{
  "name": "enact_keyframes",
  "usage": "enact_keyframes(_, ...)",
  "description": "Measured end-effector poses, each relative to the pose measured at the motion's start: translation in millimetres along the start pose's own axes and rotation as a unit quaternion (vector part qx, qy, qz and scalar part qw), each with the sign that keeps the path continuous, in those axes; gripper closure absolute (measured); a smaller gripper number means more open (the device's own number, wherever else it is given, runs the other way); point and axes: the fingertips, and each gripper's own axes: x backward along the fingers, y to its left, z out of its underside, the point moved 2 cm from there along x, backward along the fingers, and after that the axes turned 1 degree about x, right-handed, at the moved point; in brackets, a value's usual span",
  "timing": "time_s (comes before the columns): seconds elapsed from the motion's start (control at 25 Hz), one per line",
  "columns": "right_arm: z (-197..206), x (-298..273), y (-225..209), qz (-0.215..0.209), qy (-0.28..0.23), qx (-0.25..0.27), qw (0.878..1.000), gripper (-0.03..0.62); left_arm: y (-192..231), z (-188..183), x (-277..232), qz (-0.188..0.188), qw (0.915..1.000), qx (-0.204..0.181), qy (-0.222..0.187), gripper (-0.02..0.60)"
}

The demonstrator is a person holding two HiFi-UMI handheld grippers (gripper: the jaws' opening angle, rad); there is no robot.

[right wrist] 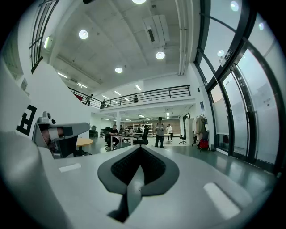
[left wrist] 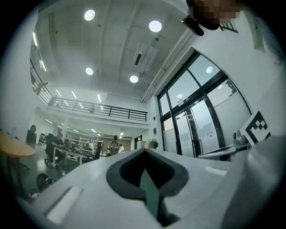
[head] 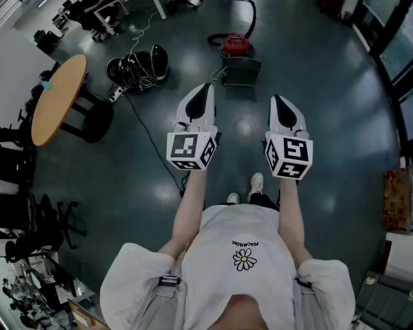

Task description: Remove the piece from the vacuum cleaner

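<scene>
Person stood on dark glossy floor point(head: 335, 116), a white two-jaw gripper in each hand, both held out front side by side at about the same height, well apart from each other. Left gripper point(head: 205, 87) had its jaws pressed together at the tip, nothing between them; the left gripper view showed the same, left gripper point(left wrist: 144, 150) closed with only a thin seam running down from the dark diamond-shaped recess. Right gripper point(head: 277, 98) was likewise closed and empty; in the right gripper view the right gripper point(right wrist: 140, 147) had its jaws meeting at the tip. Black-and-white marker cubes sat at the rear of each tool, left cube point(head: 191, 149) and right cube point(head: 288, 155). Red canister vacuum cleaner point(head: 235, 45) stood on the floor ahead of the person, roughly between the two gripper tips and well apart from both, untouched. Black curved hose point(head: 250, 16) rose from behind it, and a dark grey boxy part point(head: 240, 69) sat just in front of it; whether the two touched could not be told. Left of the vacuum lay a pile of black bags point(head: 139, 66), with a thin black cable point(head: 151, 138) trailing across the floor toward the person's feet. Round wooden-topped table point(head: 58, 97) stood further left. Both gripper views looked level into a tall hall with round ceiling lights, a balcony railing and a glass wall.
</scene>
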Motion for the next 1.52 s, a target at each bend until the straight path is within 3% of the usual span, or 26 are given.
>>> enact_keyframes(0.4,-2,-6,16,-0.014,0.000,0.006,1.000,0.571,9,3,4,0.004,1.0000,0.004,0.007,0.575)
enact_keyframes(0.8,-8,-32,64,-0.079,-0.034,-0.045,0.995,0.578,48,18,13,0.009,0.9993,0.026,0.024,0.575)
enact_keyframes(0.88,-5,-39,73,-0.101,-0.026,-0.052,0.993,0.546,58,22,11,0.009,0.9992,0.030,0.026,0.575)
enact_keyframes(1.0,4,-55,79,-0.103,-0.001,0.005,0.995,0.568,71,34,0,0.007,0.9985,0.042,0.033,0.575)
enact_keyframes(1.08,12,-70,78,-0.107,0.018,0.033,0.994,0.534,77,45,-13,0.009,0.9978,0.051,0.041,0.575)
enact_keyframes(1.16,23,-87,72,-0.118,0.042,0.023,0.992,0.516,80,56,-31,0.014,0.9970,0.058,0.050,0.575)
enact_keyframes(1.28,41,-118,51,-0.103,0.068,0.013,0.992,0.568,82,75,-62,0.026,0.9956,0.061,0.066,0.575)
enact_keyframes(1.52,56,-200,2,-0.088,0.080,-0.028,0.993,0.568,82,105,-134,0.048,0.9910,0.075,0.100,0.575)
